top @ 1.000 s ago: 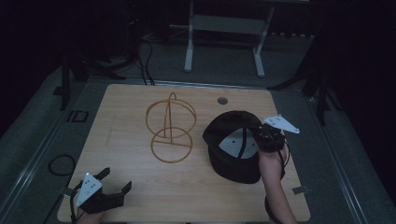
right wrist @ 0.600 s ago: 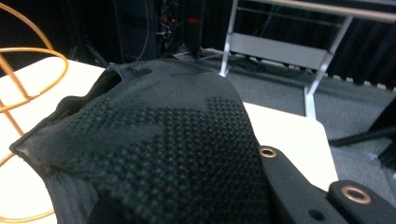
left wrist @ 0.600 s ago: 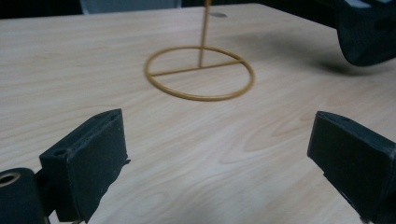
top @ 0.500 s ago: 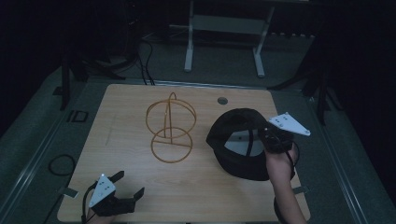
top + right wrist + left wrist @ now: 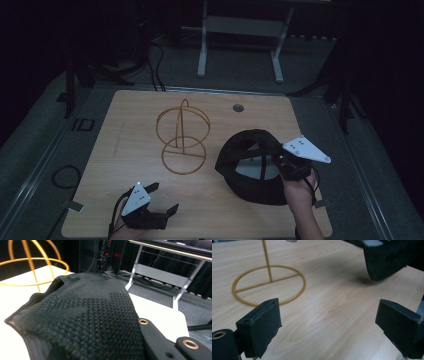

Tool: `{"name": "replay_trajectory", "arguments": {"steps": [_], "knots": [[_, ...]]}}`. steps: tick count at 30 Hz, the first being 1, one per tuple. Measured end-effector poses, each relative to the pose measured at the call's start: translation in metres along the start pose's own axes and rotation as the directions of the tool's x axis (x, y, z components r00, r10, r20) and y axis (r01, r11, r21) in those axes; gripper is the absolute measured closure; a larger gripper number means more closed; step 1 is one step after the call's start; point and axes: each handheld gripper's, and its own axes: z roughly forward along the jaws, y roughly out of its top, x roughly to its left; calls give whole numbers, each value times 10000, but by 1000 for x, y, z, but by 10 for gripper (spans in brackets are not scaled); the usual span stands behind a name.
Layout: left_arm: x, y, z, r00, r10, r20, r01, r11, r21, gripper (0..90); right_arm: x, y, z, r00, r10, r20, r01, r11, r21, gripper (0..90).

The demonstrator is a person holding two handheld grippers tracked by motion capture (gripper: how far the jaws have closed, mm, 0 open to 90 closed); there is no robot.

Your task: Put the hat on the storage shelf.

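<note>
Dark surroundings frame the pale wooden worktop (image 5: 125,200), where the right tool (image 5: 286,167) is clamped on the black knitted cap (image 5: 250,172), not yet on the yellow wire stand (image 5: 182,137), while the left tool (image 5: 160,200) gapes empty.

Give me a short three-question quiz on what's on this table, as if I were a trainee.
1. True or false: the right gripper is shut on the black cap.
2. What is between the left gripper's fingers? A) the cap B) nothing C) a wire ring
3. Name the yellow thing standing left of the cap in the high view.

Key:
1. True; the right gripper view shows cap fabric at its fingers.
2. B; they stand wide apart over bare table.
3. A wire stand, a round base with upright hoops.
</note>
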Motion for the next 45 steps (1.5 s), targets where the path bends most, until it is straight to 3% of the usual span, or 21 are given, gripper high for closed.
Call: {"name": "replay_trajectory", "arguments": {"steps": [7, 14, 21, 27, 30, 33, 34, 36, 39, 40, 42, 45], "knots": [[-8, 21, 10, 9998, 21, 213, -18, 9999, -131, 67, 14, -3, -1, 9980, -256, -580, 258, 9997, 37, 884], [-18, 43, 23, 9966, 239, 783, -235, 9997, -56, 86, 26, -4, -1, 9945, -500, -917, 503, 9987, 7, 884], [-26, 63, 36, 9968, 404, 688, -400, 9992, -67, 109, 35, -3, 0, 9885, -619, -1379, 607, 9981, -129, 884], [-29, 73, 45, 9963, 555, 656, -547, 9984, -148, 130, 44, 2, -3, 9792, -943, -1797, 888, 9953, -387, 884], [-28, 78, 48, 9953, 615, 748, -610, 9981, -94, 146, 46, 3, -5, 9673, -1215, -2225, 1098, 9919, -642, 884], [-28, 79, 49, 9945, 796, 687, -792, 9968, -85, 147, 47, 3, -5, 9634, -1301, -2343, 1173, 9908, -681, 884], [-28, 80, 49, 9947, 759, 698, -756, 9971, -62, 159, 47, 3, -5, 9582, -1385, -2504, 1244, 9897, -711, 884], [-26, 80, 51, 9946, 591, 850, -587, 9982, -77, 180, 48, 2, -6, 9575, -1364, -2541, 1211, 9898, -753, 884], [-25, 80, 50, 9946, 641, 818, -618, 9976, -304, 256, 49, 2, -6, 9512, -1479, -2707, 1299, 9880, -833, 884], [-25, 81, 49, 9952, 595, 775, -566, 9977, -381, 357, 51, 2, -5, 9506, -1566, -2681, 1402, 9869, -794, 884], [-24, 82, 47, 9954, 531, 792, -489, 9973, -543, 464, 51, 2, -5, 9506, -1616, -2651, 1456, 9862, -789, 884], [-23, 83, 45, 9985, 446, 327, -425, 9971, -634, 647, 53, 0, -4, 9506, -1663, -2620, 1531, 9857, -700, 884]]}}
